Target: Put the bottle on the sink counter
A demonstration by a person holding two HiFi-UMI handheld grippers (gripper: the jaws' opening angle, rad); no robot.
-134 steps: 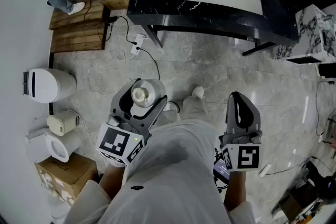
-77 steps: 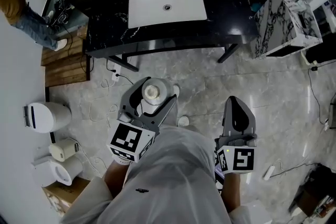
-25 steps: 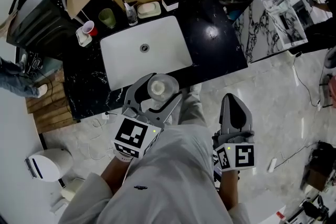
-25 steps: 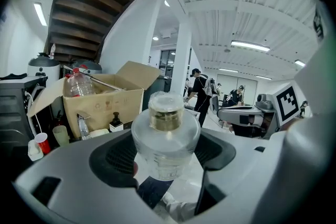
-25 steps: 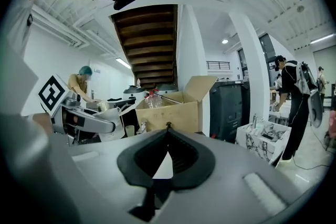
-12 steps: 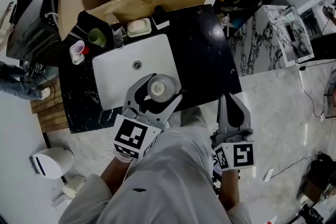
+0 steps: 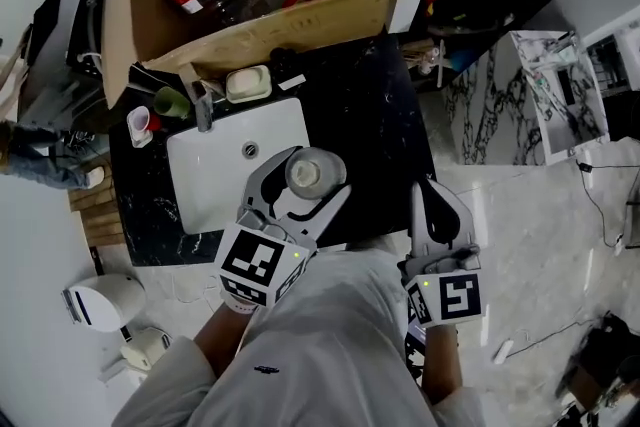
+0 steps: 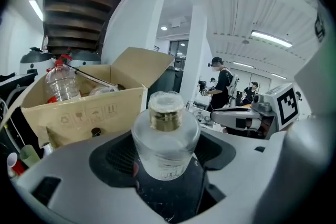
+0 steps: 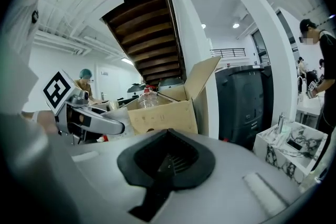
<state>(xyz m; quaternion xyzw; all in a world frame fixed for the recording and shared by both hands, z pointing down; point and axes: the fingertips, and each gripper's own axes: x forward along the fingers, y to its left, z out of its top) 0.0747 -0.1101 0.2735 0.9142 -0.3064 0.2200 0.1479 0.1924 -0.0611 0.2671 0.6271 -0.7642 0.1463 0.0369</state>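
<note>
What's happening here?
A person holds a gripper in each hand. The left gripper is shut on a clear glass bottle with a gold collar, held upright above the black marble counter near the white sink basin's front corner. The bottle is not set down yet. The right gripper is shut and empty, near the counter's front edge.

bright ceiling lights, fisheye-warped edges

The grey left gripper [image 7: 306, 177] is covering the white rectangular sink basin's [image 7: 215, 165] near right corner. Behind the basin, the open brown cardboard box [image 7: 270, 25] is running off the head view's top edge. Label print on the clear glass bottle [image 8: 165, 144] is appearing illegibly small.
</note>
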